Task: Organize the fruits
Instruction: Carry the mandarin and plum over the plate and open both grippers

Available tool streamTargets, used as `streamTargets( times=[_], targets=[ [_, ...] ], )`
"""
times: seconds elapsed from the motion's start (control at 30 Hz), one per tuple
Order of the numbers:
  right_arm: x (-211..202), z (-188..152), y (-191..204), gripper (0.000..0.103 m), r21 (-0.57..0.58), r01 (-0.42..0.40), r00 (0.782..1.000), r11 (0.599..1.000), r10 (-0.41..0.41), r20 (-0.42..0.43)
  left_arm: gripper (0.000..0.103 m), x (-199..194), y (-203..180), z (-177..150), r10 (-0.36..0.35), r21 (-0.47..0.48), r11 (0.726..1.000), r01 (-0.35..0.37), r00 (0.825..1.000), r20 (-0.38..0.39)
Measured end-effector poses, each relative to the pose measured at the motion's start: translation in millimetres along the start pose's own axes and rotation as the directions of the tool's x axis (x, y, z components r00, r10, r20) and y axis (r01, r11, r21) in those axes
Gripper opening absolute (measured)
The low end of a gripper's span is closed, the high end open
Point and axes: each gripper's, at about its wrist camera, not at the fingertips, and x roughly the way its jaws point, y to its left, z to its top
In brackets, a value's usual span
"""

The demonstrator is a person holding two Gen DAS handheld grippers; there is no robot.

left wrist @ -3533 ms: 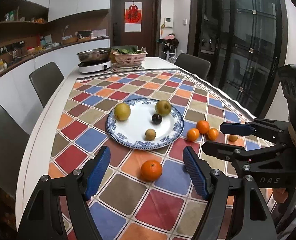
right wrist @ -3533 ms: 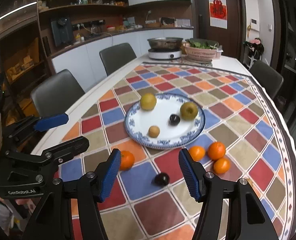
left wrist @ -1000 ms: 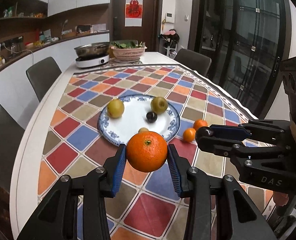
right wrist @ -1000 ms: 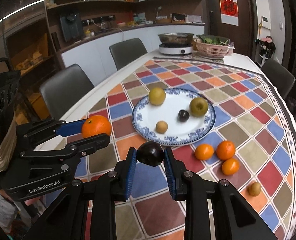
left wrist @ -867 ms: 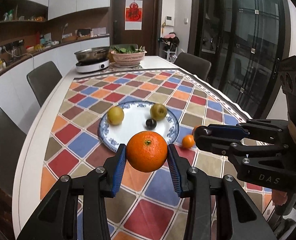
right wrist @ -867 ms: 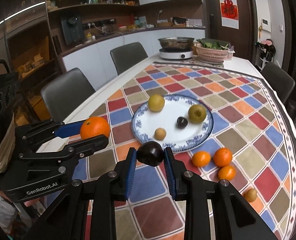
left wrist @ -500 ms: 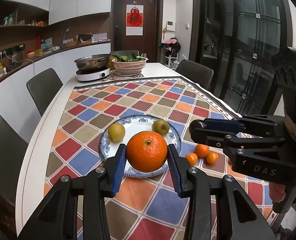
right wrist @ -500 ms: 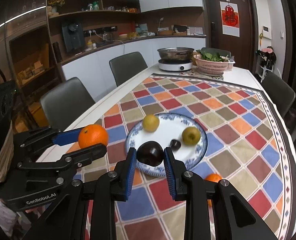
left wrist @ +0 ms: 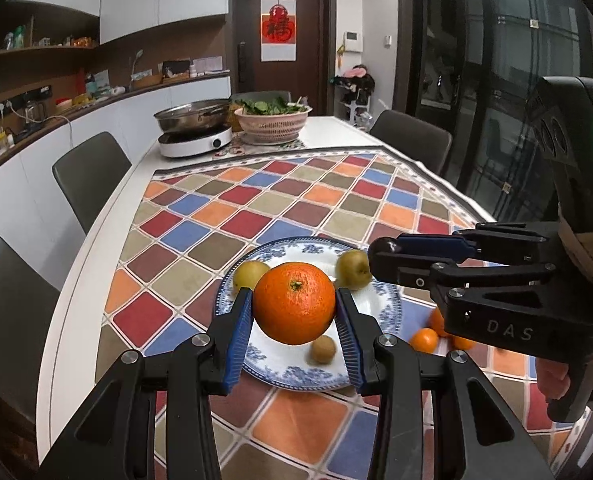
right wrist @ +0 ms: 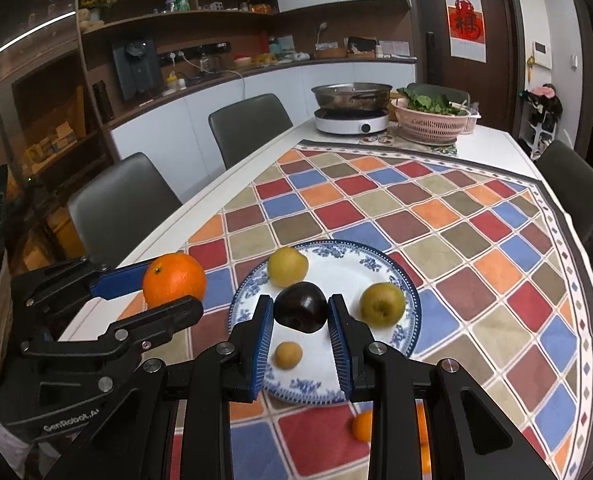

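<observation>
While the left claw [left wrist: 295,330] squeezes the orange [left wrist: 294,303], the right claw [right wrist: 300,334] squeezes the dark plum [right wrist: 301,307]. Both hang over the plate's [right wrist: 410,298] near edge.

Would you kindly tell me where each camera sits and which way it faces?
Left wrist view: behind the left claw, facing down the table over the plate; its fingers clamp the orange, right claw alongside.
Right wrist view: behind the right claw, same heading; its fingers clamp the dark plum, left claw alongside.
Shared: plate, orange, hotpot.
</observation>
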Motion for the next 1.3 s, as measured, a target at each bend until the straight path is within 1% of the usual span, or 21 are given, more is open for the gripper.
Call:
streamTargets(
  times=[0.23,0.47,0.73,0.87,1.0,1.07,1.1,1.13,1.17,1.23,1.3],
  targets=[
    [40,7,-8,0.029,0.003,-0.001,0.998,1.0,0.001,-0.061,0.04,37,13,-4,0.01,-0.019,1.0,-0.011,0.998,-0.065],
    [66,11,-12,0.029,-0.018,0.014,0.995,1.0,-0.015,-0.097,0.04,70,18,-10,0.016,-0.028,0.999,-0.019,0.992,-0.121],
    [89,7,-17,0.029,-0.01,0.019,0.992,1.0,-0.021,-0.126,0.041,92,22,-18,0.011,-0.029,0.999,-0.016,0.985,-0.172],
    [95,5,-20,0.029,-0.001,0.02,0.991,1.0,-0.02,-0.132,0.041,98,22,-20,0.013,-0.027,0.999,-0.018,0.982,-0.191],
    [97,5,-21,0.03,0.009,0.019,0.991,1.0,-0.018,-0.136,0.041,100,23,-21,-0.001,-0.033,0.999,-0.006,0.978,-0.209],
    [95,4,-23,0.044,0.021,0.02,0.991,1.0,-0.017,-0.131,0.041,100,22,-22,0.003,-0.03,0.999,-0.01,0.977,-0.212],
    [93,4,-23,0.046,0.024,0.023,0.992,0.999,-0.02,-0.124,0.041,100,22,-21,0.0,-0.031,0.999,-0.007,0.978,-0.21],
    [91,4,-23,0.046,0.025,0.026,0.993,0.999,-0.023,-0.117,0.043,99,22,-22,-0.001,-0.033,0.999,-0.006,0.978,-0.208],
    [88,4,-22,0.046,0.023,0.028,0.993,0.999,-0.025,-0.113,0.048,95,22,-21,0.002,-0.036,0.999,-0.01,0.98,-0.199],
    [83,4,-21,0.046,0.02,0.034,0.994,0.999,-0.032,-0.106,0.055,87,23,-19,0.009,-0.042,0.999,-0.017,0.984,-0.178],
    [77,3,-20,0.046,0.022,0.035,0.995,0.999,-0.033,-0.098,0.055,78,23,-16,0.012,-0.046,0.999,-0.02,0.987,-0.158]
  ],
)
